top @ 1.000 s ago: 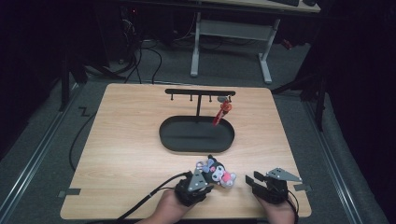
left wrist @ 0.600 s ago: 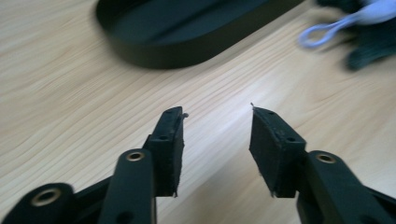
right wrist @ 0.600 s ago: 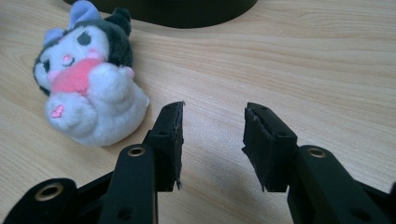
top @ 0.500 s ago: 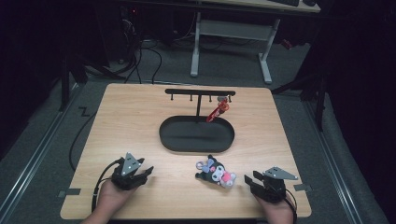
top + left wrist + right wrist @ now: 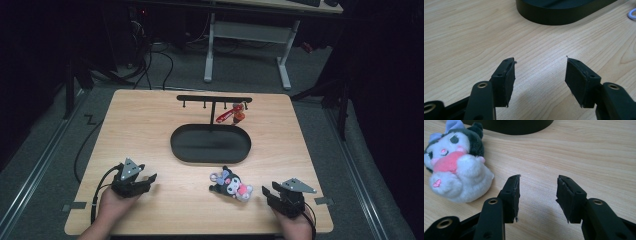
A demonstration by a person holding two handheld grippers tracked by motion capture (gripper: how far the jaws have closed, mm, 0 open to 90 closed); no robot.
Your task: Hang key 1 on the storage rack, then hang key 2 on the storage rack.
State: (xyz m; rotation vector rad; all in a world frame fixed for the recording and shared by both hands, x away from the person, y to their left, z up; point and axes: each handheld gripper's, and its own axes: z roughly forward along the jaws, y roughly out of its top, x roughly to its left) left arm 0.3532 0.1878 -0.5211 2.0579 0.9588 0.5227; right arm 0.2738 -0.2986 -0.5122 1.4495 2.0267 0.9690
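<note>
The high view looks steeply down on the whole worktop (image 5: 150, 125); both gripper views skim its surface close up — all share the black tray (image 5: 210, 145).

Plush toy (image 5: 454, 162): white body, black hood, lilac ears, pink heart and cheeks. Tray (image 5: 210, 145): plain black oval, rack (image 5: 214, 100) black too. Keychain (image 5: 231, 115) red (detail too small). Table (image 5: 150, 125) light wood grain. Left gripper (image 5: 540, 72) and right gripper (image 5: 537, 192) black, brass-coloured rivets.
</note>
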